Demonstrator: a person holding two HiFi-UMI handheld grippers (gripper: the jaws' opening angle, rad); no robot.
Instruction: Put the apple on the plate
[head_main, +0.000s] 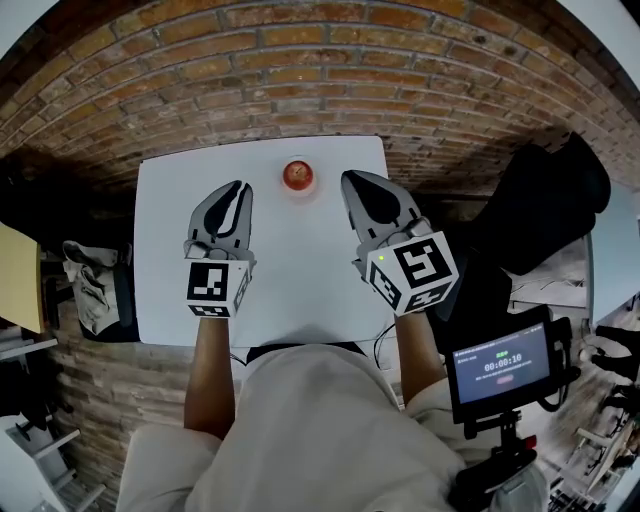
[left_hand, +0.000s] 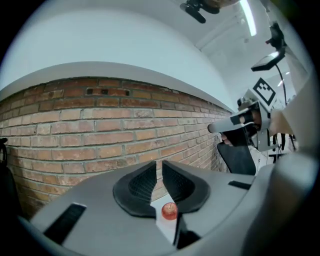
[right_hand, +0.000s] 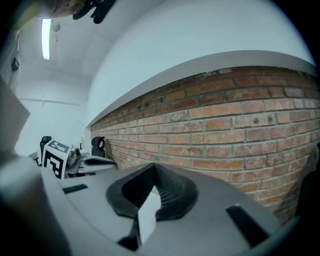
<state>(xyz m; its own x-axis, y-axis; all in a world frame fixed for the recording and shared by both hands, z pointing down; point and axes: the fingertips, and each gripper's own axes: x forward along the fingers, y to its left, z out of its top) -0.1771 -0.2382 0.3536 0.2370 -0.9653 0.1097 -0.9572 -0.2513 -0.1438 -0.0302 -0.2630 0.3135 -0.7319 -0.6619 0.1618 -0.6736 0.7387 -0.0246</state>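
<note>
The apple (head_main: 299, 175) rests near the far edge of the white tabletop (head_main: 170, 300), close to the brick wall (head_main: 300, 60); a pale rim under it looks like a small plate (head_main: 299, 191), though white on white makes that hard to confirm. The left claw (head_main: 240, 190) hangs above the tabletop just left of the apple, drawn in to a thin slit and empty; the right claw (head_main: 352, 182) hangs just right of it, pressed together and also empty; neither touches the apple.
</note>
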